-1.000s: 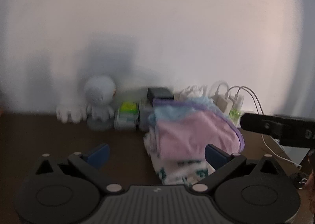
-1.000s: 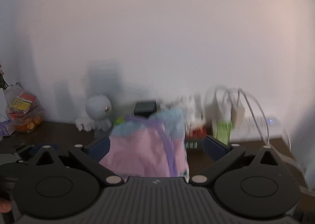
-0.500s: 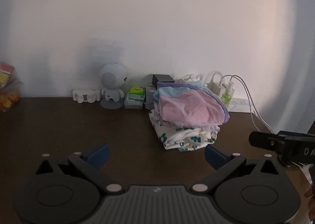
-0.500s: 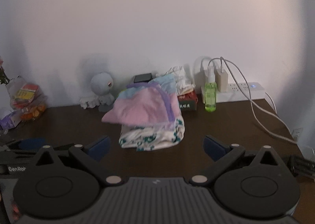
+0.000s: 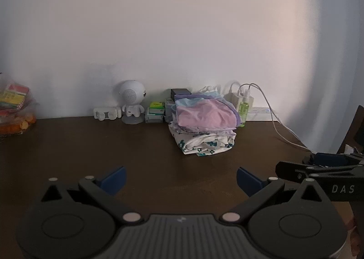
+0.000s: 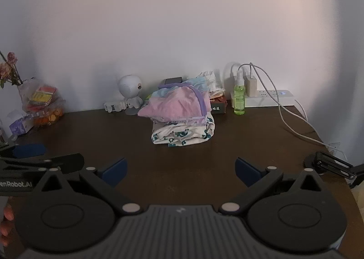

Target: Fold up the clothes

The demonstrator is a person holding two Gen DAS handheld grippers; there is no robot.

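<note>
A small stack of folded clothes sits at the back of the dark wooden table: a pink garment with purple trim lies on top of a white one with teal flowers. My left gripper is open and empty, well in front of the stack. My right gripper is open and empty too, also in front of the stack. The right gripper shows at the right edge of the left wrist view. The left gripper shows at the left edge of the right wrist view.
Along the wall stand a white round-headed robot figure, small boxes, a green spray bottle, a power strip with chargers and cables, and a bag of snacks. The table's right edge is near.
Both grippers have pulled back from the stack, which now looks smaller and farther away. The pink garment lies free on top of the stack. Both grippers stay open.
</note>
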